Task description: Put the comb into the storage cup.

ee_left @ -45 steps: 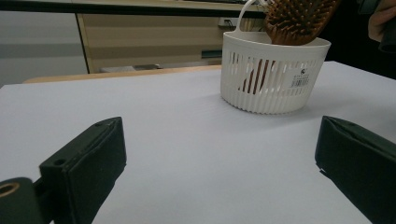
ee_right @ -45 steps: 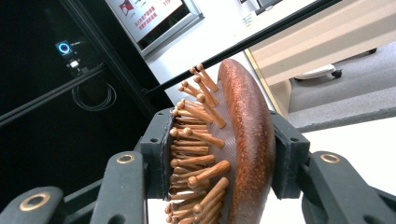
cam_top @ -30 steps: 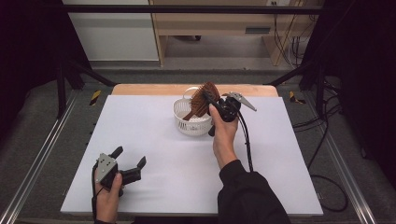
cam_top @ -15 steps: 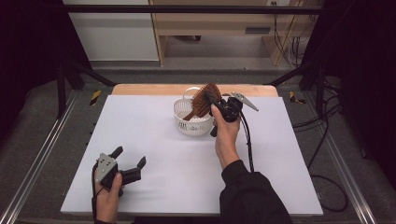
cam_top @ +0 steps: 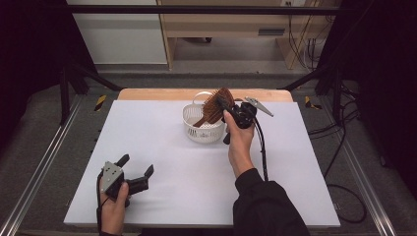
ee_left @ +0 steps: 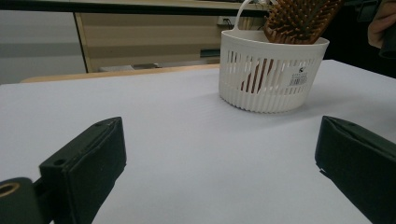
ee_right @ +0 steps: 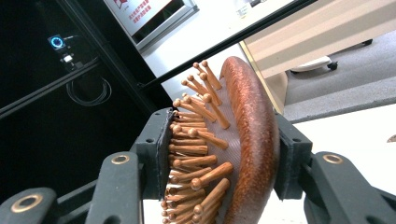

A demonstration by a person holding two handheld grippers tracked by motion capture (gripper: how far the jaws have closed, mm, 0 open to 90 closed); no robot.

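Observation:
A brown wooden hairbrush [cam_top: 215, 105] stands tilted with its handle down inside a small white slotted basket [cam_top: 202, 130] at the far middle of the white table [cam_top: 162, 147]. My right gripper [cam_top: 224, 101] is shut on the brush head, one pad against the wooden bristles and the other on the rounded back [ee_right: 254, 126]. In the left gripper view the basket [ee_left: 268, 77] and the brush [ee_left: 299, 21] show farther off. My left gripper [cam_top: 136, 165] rests near the table's front left, its jaws wide open with nothing between them.
A wooden strip [cam_top: 162, 93] runs along the table's far edge. Metal rails [cam_top: 44, 162] flank the table on both sides. A black cable [cam_top: 260, 147] trails from the right gripper along the forearm. Cupboards and a dark frame stand behind.

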